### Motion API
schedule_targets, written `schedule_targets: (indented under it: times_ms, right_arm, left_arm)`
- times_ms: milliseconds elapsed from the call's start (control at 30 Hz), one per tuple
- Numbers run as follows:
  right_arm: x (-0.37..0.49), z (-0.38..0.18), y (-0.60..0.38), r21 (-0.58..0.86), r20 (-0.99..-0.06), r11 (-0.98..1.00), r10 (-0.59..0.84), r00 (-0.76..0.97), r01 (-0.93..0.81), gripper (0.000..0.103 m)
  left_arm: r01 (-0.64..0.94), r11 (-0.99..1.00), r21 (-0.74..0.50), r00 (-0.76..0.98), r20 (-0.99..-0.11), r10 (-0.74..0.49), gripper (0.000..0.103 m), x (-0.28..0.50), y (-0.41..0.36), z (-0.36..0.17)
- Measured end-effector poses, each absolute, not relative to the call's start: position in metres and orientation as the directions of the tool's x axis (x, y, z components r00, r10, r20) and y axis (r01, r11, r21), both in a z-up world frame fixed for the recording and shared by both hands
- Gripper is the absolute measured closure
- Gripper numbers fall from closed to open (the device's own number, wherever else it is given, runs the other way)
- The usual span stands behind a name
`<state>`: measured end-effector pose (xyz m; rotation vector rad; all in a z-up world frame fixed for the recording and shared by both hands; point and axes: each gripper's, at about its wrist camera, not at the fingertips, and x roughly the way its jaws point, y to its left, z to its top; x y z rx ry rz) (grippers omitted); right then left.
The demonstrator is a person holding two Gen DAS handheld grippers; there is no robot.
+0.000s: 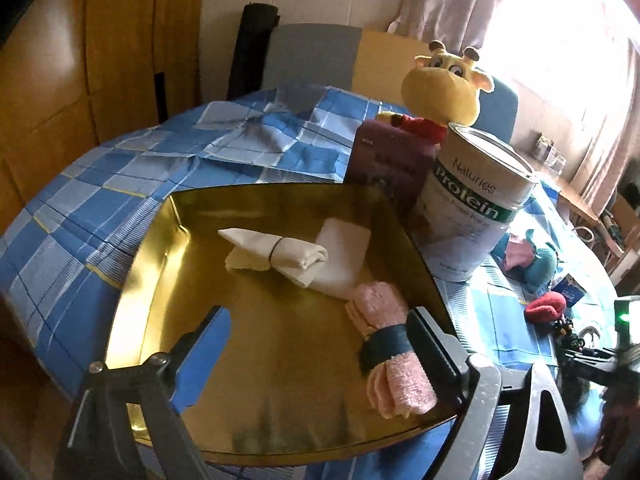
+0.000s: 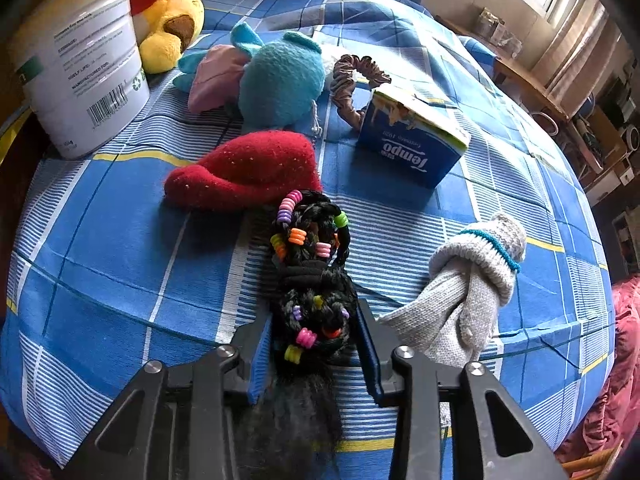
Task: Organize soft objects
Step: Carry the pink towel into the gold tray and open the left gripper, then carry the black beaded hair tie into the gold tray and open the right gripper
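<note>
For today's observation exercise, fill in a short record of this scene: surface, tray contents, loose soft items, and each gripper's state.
surface: blue checked cloth
tray: gold tray holding a cream rolled cloth, a white folded cloth and a pink rolled towel
loose soft items: red plush, teal plush, grey glove, scrunchie
left gripper: open above the tray, nothing held
right gripper: shut on beaded black hairpiece

A: The tray (image 1: 132,300) is shiny gold; one rolled towel (image 1: 276,254) cream, the other (image 1: 384,344) pink with a dark band.

B: The tablecloth (image 2: 120,248) is blue plaid; the braided hairpiece (image 2: 312,272) black with rainbow beads, the strawberry plush (image 2: 248,168) red.
</note>
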<state>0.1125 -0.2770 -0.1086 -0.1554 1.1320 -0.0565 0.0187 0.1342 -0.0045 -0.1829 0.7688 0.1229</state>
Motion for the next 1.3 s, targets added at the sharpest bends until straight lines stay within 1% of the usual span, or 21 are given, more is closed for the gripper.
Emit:
schedule_targets:
  times_ms: [100, 200, 267, 367, 467, 600, 733, 867, 933, 1100, 1200, 1300]
  right_arm:
    - [0.112, -0.103, -0.279, -0.118, -0.906, 0.993, -0.098, 0.411, -0.025, 0.068]
    - [0.108, -0.087, -0.279, -0.078, -0.902, 0.997, -0.057, 0.429, -0.03, 0.068]
    - [0.107, -0.071, -0.278, -0.058, -0.894, 0.998, -0.035, 0.447, -0.039, 0.068]
    - [0.109, -0.046, -0.279, -0.053, -0.876, 0.998, -0.024, 0.482, -0.045, 0.068]
    - [0.12, -0.021, -0.281, -0.032, -0.86, 0.999, -0.007, 0.51, -0.039, 0.068]
    - [0.149, 0.012, -0.279, -0.05, -0.844, 0.999, -0.036, 0.536, -0.012, 0.068]
    - [0.194, 0.049, -0.271, -0.103, -0.815, 0.994, -0.107, 0.57, 0.04, 0.068]
    - [0.254, 0.093, -0.252, -0.194, -0.767, 0.976, -0.213, 0.605, 0.097, 0.068]
    - [0.284, 0.121, -0.234, -0.237, -0.726, 0.963, -0.262, 0.635, 0.125, 0.068]
    - [0.336, 0.176, -0.167, -0.31, -0.614, 0.942, -0.301, 0.73, 0.128, 0.068]
    - [0.352, 0.203, -0.114, -0.299, -0.554, 0.952, -0.231, 0.8, 0.067, 0.068]
    - [0.352, 0.22, -0.052, -0.288, -0.501, 0.955, -0.095, 0.86, -0.062, 0.068]
  left_arm:
    - [-0.174, 0.979, -0.105, 0.717, -0.695, 0.053, 0.012, 0.016, 0.135, -0.003]
    - [-0.169, 0.98, -0.101, 0.72, -0.691, 0.053, 0.009, 0.015, 0.137, -0.005]
    - [-0.165, 0.98, -0.107, 0.724, -0.688, 0.047, 0.009, 0.014, 0.138, -0.005]
    - [-0.154, 0.983, -0.1, 0.736, -0.675, 0.047, 0.005, 0.013, 0.137, -0.006]
    - [-0.146, 0.986, -0.086, 0.741, -0.67, 0.051, 0.004, 0.014, 0.136, -0.007]
    - [-0.137, 0.985, -0.102, 0.746, -0.665, 0.035, 0.004, 0.014, 0.14, -0.006]
    - [-0.134, 0.983, -0.123, 0.748, -0.664, 0.019, 0.004, 0.011, 0.145, -0.005]
    - [-0.145, 0.979, -0.145, 0.754, -0.657, 0.015, 0.004, 0.008, 0.153, -0.003]
    - [-0.149, 0.977, -0.152, 0.759, -0.651, 0.014, 0.004, 0.006, 0.156, -0.001]
    - [-0.158, 0.973, -0.17, 0.758, -0.653, 0.009, 0.004, 0.005, 0.166, 0.0]
    - [-0.171, 0.97, -0.174, 0.75, -0.662, 0.013, 0.004, 0.006, 0.171, -0.002]
    - [-0.188, 0.966, -0.175, 0.742, -0.67, 0.022, 0.004, 0.006, 0.177, -0.005]
